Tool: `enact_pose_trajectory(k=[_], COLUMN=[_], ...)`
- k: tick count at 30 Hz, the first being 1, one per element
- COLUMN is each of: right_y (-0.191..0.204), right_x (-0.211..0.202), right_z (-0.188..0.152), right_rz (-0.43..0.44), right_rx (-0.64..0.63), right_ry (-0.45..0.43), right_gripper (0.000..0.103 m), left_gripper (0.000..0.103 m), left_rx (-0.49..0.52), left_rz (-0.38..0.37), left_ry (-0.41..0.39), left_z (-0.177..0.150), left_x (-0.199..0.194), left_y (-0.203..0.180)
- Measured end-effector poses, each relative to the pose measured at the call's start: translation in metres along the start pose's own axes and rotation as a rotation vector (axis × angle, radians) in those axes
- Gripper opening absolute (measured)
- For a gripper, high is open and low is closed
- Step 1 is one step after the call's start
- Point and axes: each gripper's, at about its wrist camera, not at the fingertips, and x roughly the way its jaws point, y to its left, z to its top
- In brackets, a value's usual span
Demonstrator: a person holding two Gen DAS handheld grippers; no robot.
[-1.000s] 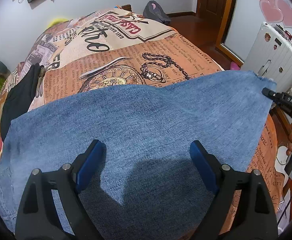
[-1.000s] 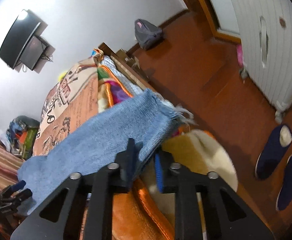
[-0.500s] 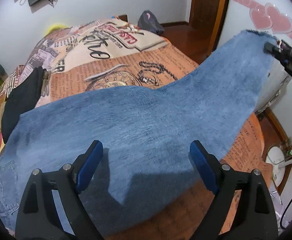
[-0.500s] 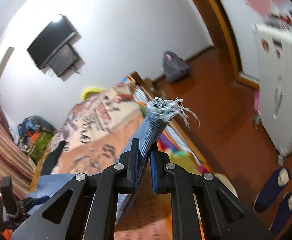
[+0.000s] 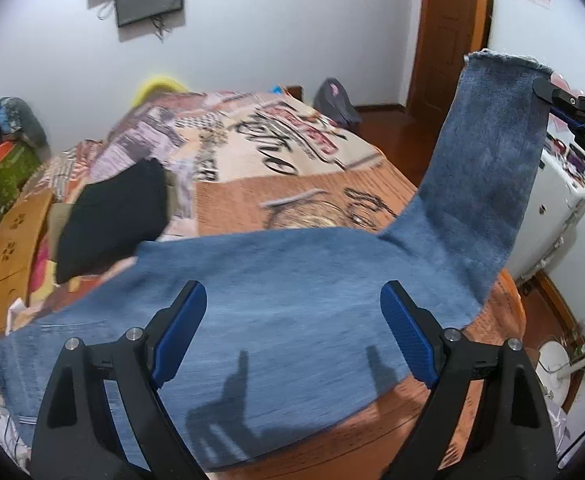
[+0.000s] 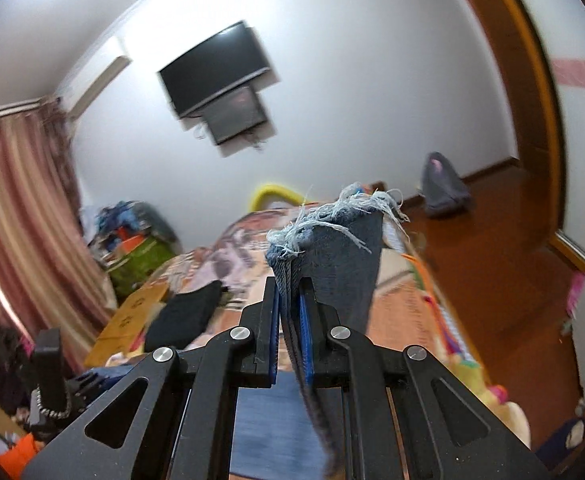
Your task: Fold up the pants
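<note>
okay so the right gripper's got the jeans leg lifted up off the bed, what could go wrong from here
The right gripper pinches the jeans close to the frayed hem, so the denim could slip out. The left gripper hovers open, pinning nothing, so the whole pair might drag across the bed instead of folding.

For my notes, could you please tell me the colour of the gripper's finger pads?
Blue pads, clearest in the left wrist view.

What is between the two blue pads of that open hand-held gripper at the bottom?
In the left wrist view, only the jeans spread on the bed show between the open left hand-held gripper's pads; nothing is clamped.
</note>
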Motion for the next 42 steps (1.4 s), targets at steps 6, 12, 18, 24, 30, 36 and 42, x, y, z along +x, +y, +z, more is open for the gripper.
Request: enact_pose_trajectory(k=[6,12,18,24,30,36,42], right_y=[0.055,0.110,0.149,0.161,0.162,0.143,0.097], right_x=[0.026,0.065,0.113,0.146,0.143,0.123,0.132], right_z=[-0.004,-0.030,-0.084,-0.148,-0.171,-0.132,-0.117], right_rz=[0.098,0.199,0.308,0.356,0.350,0.329,0.152], right_rx=[-0.071,-0.177,-0.254,-0.290,-0.337,-0.313,-0.281], right_ry=[0.045,0.150,0.326,0.534,0.650,0.568,0.522], right_gripper=[0.008,0.008,0.008,0.009,0.016,0.021,0.025], left_gripper=[0.089,0.089,0.089,0.089,0.089,0.089,0.089], left_rx=[-0.091,-0.189,-0.254,-0.262,-0.230,-0.204,-0.156], left_rz=[0.029,0.087,0.147,0.156,0.121,0.076,0.066], left_ry=[-0.050,-0.069,-0.068,-0.044,-0.016,0.036,0.116], left_z=[-0.013,-0.032,-0.049,-0.050,-0.042,-0.039,-0.051], left_x=[-0.027,-0.056,-0.071,-0.062,-0.037,-0.005,0.028], left_y=[0.055,0.106,0.135,0.136,0.117,0.096,0.076])
